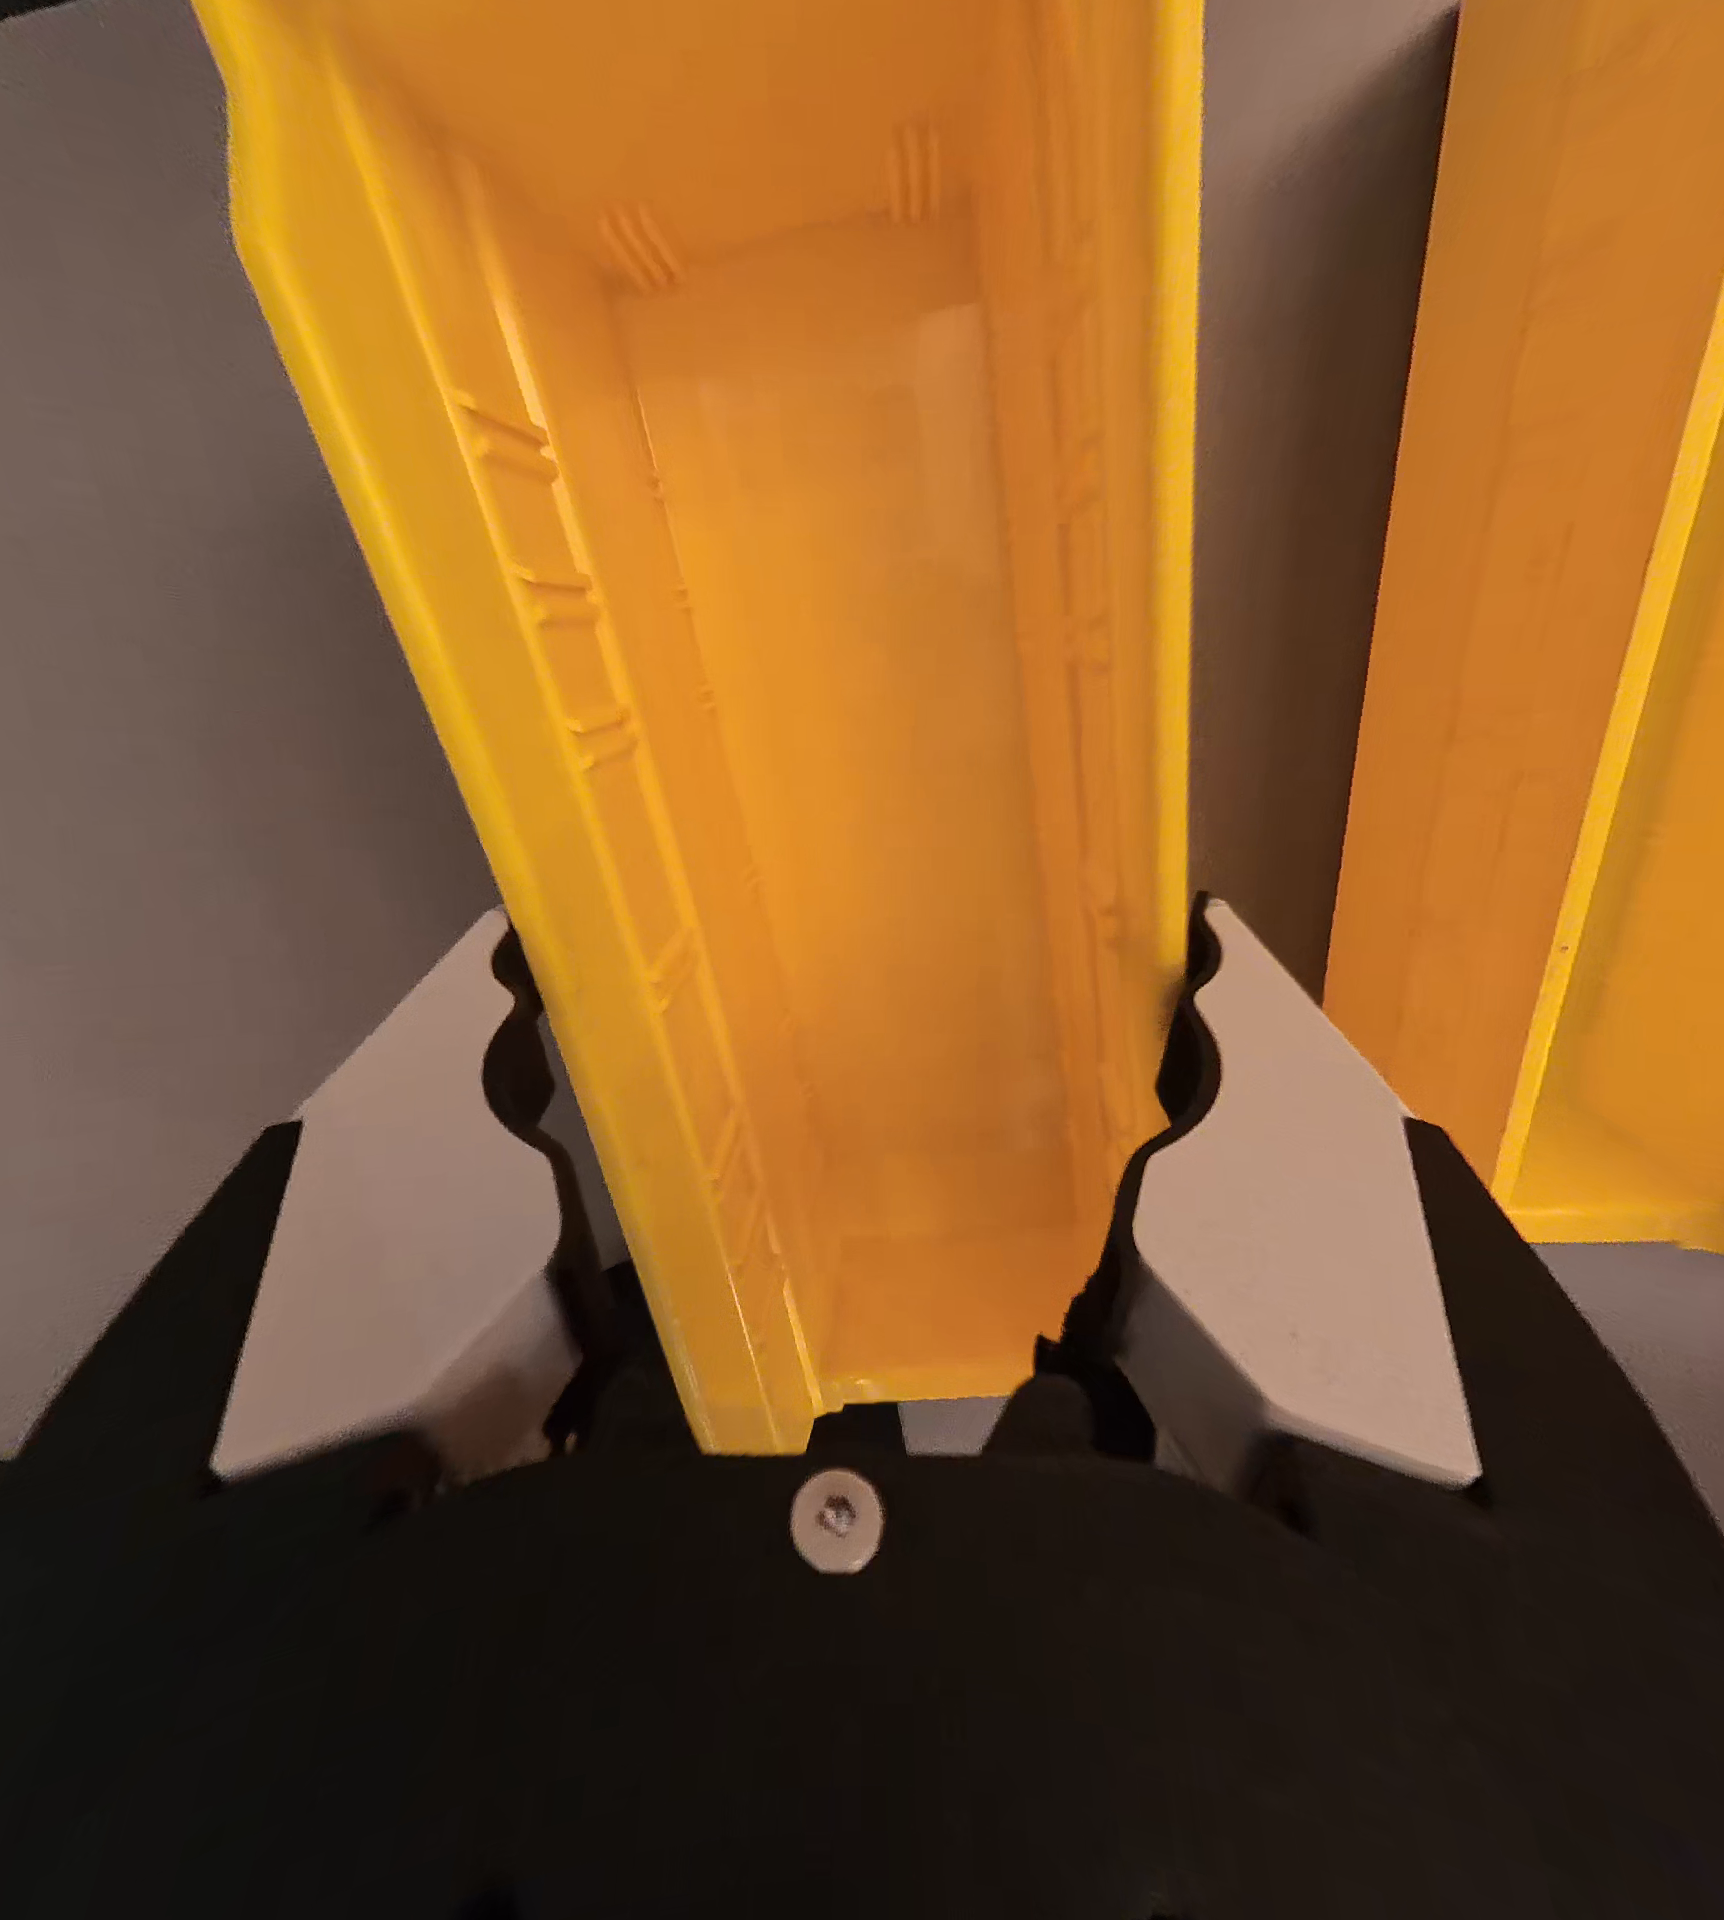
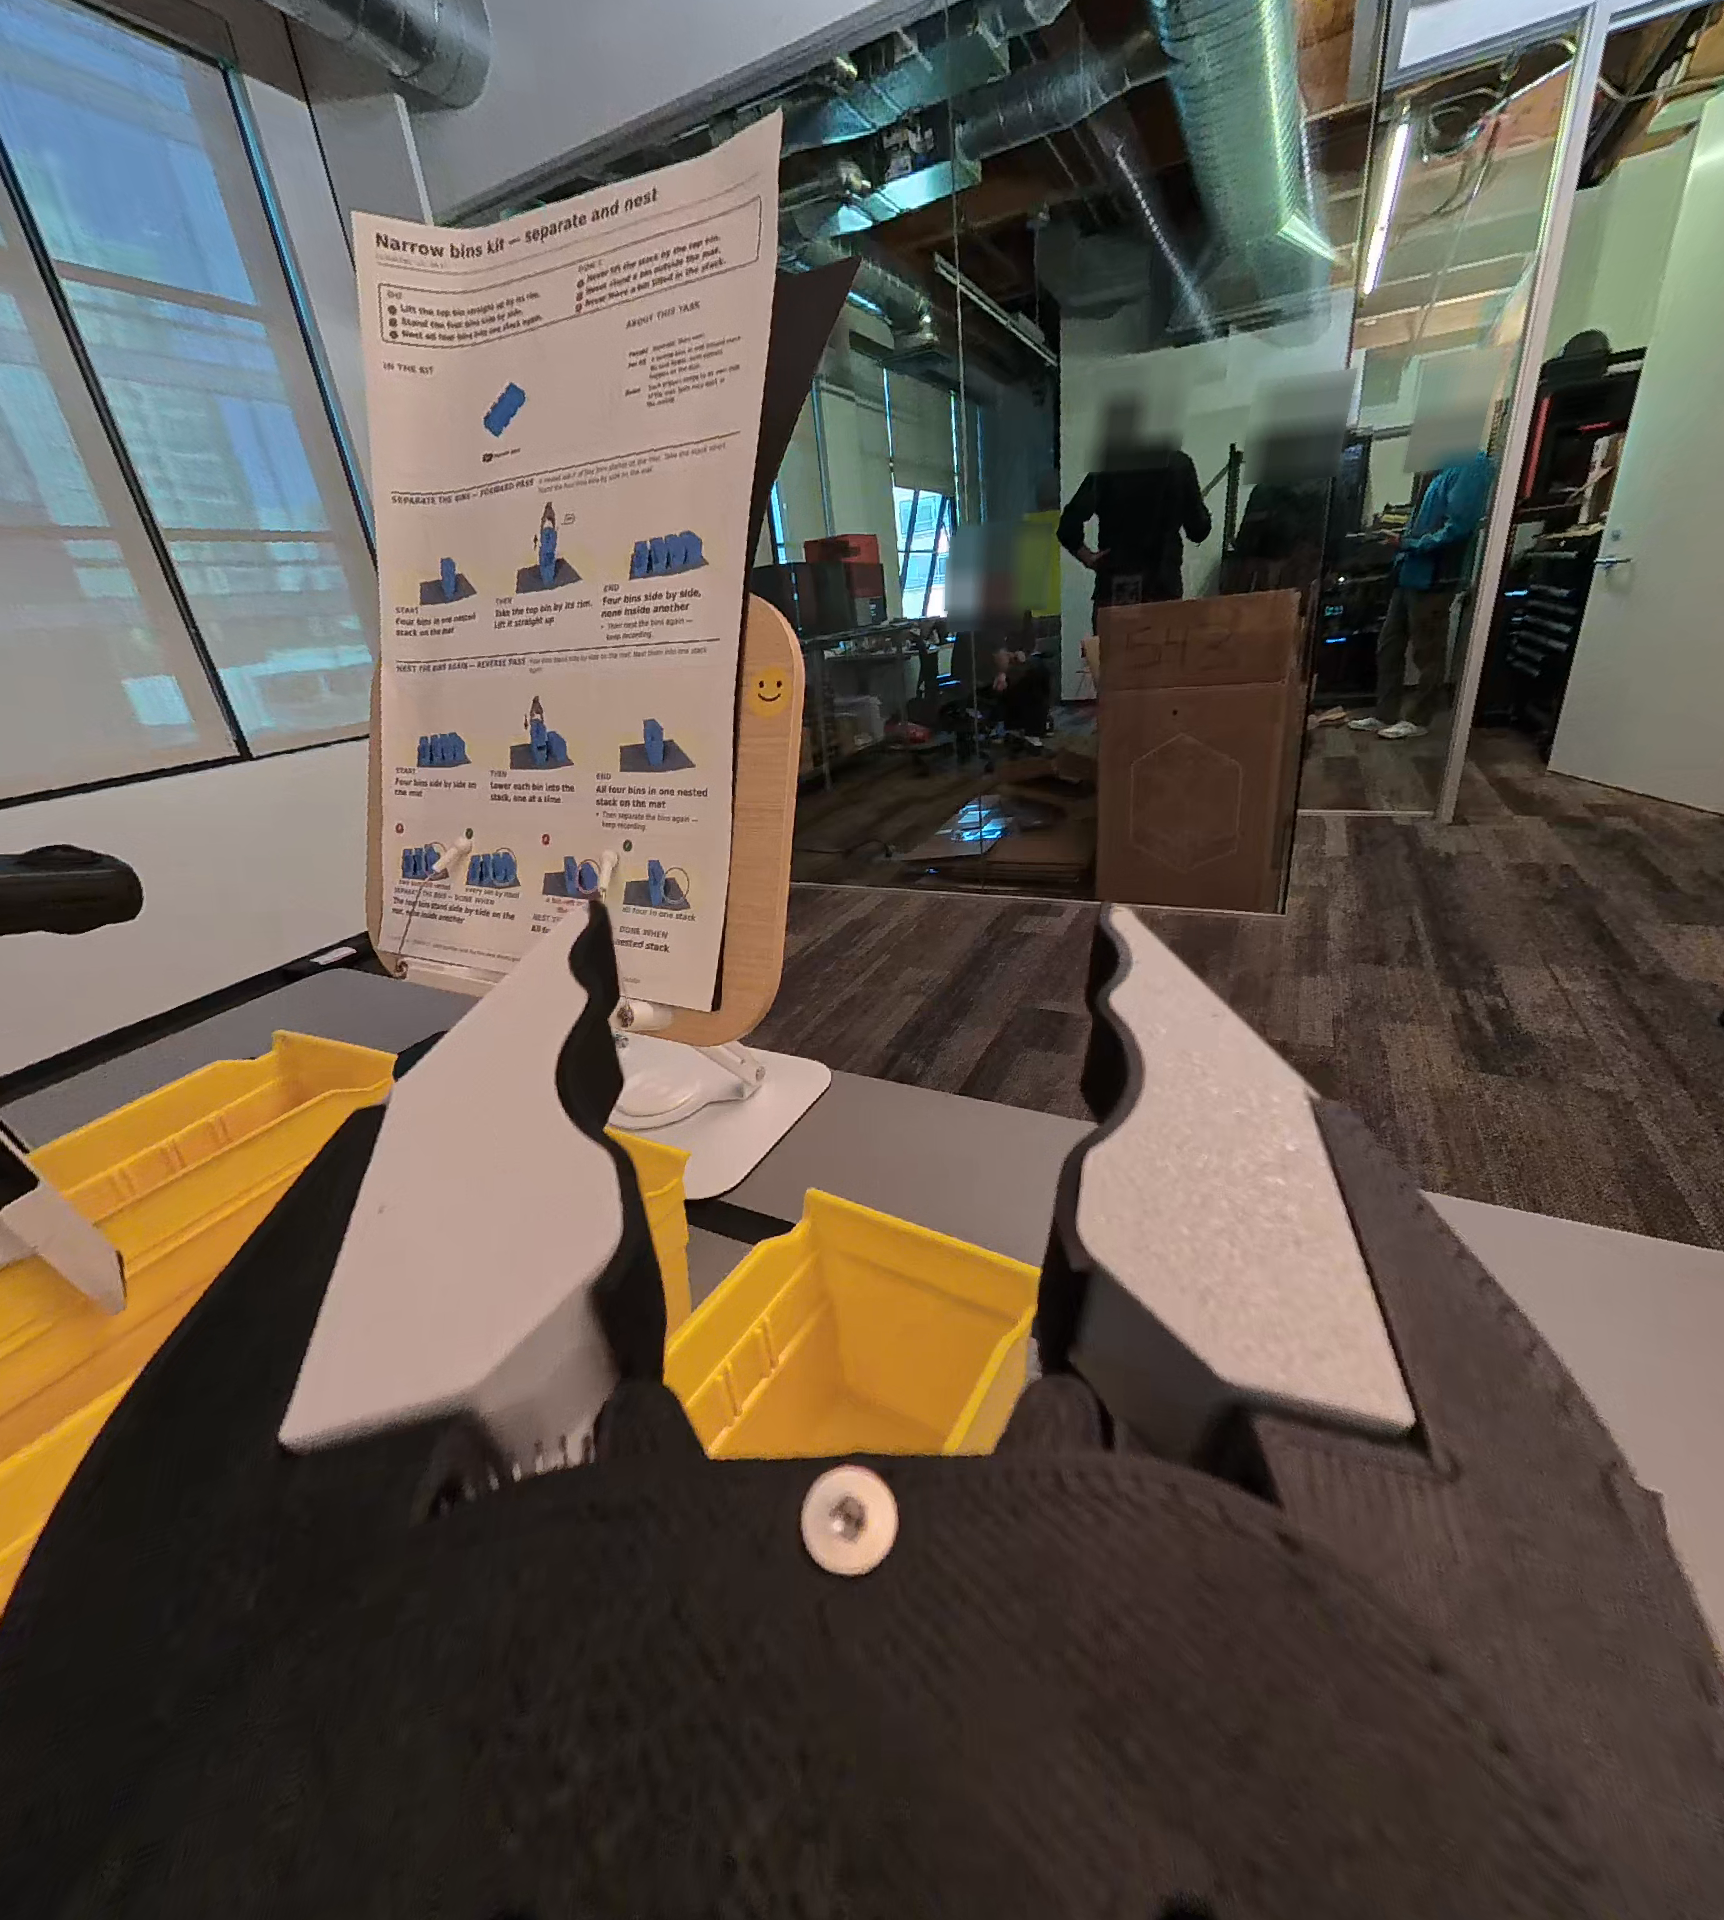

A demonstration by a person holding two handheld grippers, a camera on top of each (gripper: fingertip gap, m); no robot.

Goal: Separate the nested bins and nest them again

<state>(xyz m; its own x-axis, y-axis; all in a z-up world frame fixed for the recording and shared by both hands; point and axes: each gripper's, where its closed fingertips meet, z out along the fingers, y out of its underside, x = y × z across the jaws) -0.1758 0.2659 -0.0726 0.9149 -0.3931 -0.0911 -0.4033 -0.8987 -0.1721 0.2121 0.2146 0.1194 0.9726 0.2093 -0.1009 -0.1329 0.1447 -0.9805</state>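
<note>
In the left wrist view a long yellow bin (image 1: 837,727) runs away from me between the fingers of my left gripper (image 1: 853,914). The right pad (image 1: 1185,997) is at the bin's right rim. A thin strip of grey shows between the left pad (image 1: 520,1039) and the left rim, so the bin is not clamped. A second yellow bin (image 1: 1564,623) stands apart to its right. My right gripper (image 2: 847,925) is open and empty, raised above the table. The end of one yellow bin (image 2: 868,1340) shows low between its finger bases. More yellow bins (image 2: 162,1174) lie to the left, under the other gripper's finger (image 2: 58,1247).
The bins stand on a grey table (image 2: 1616,1351). An instruction sheet on a wooden stand (image 2: 567,582) rises at the table's far edge. Beyond a glass wall stand a cardboard box (image 2: 1201,748) and some people. Windows are on the left.
</note>
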